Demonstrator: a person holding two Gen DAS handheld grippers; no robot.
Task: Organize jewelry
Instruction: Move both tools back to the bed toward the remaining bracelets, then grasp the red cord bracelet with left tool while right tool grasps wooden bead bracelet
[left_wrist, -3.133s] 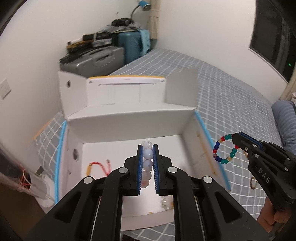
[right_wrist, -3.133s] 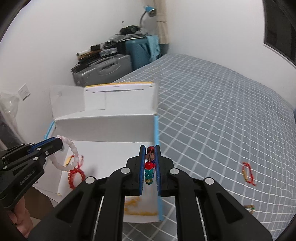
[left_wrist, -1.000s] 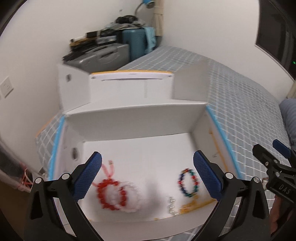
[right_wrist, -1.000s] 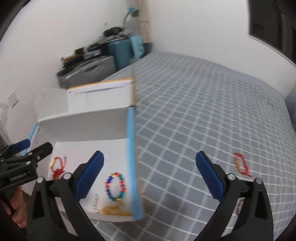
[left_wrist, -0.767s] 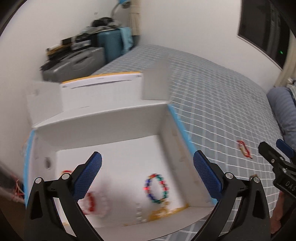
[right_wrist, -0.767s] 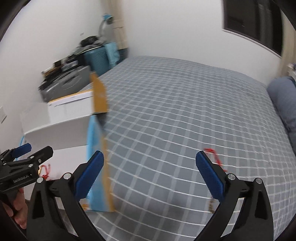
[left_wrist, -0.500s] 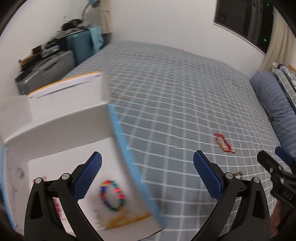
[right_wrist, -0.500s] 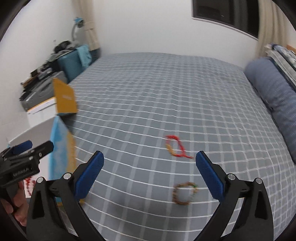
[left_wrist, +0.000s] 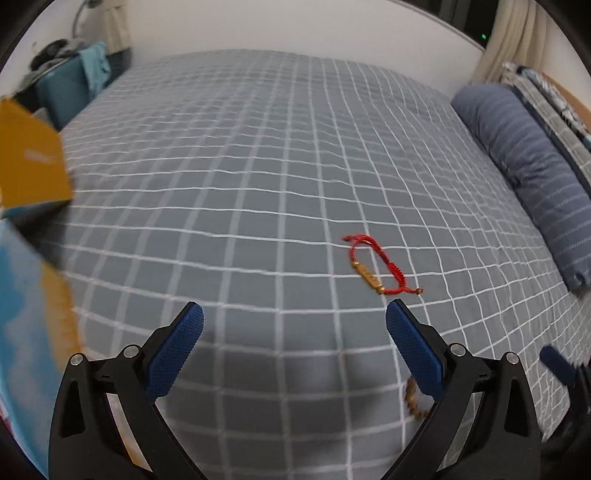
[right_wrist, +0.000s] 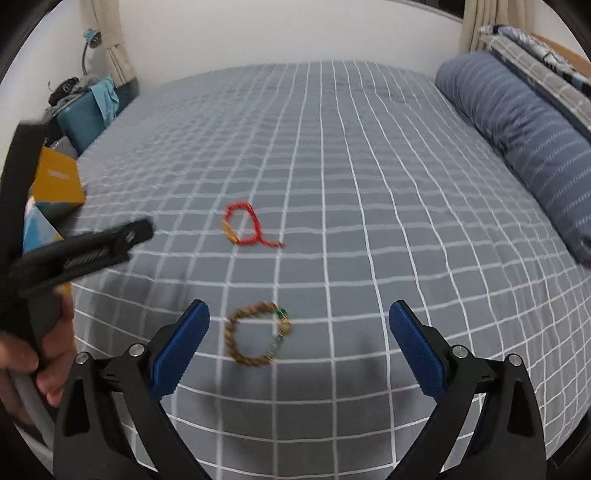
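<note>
Though blurred, wooden bead bracelet (right_wrist: 256, 334) half-hidden

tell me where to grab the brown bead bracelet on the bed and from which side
The brown bead bracelet lies flat as an open ring on the checked bedspread, so there is no upright part to pinch. Probably best to bring the open right gripper down from above with one finger inside the ring and one outside, closing across the plain left arc, away from the green bead on its right.
</note>
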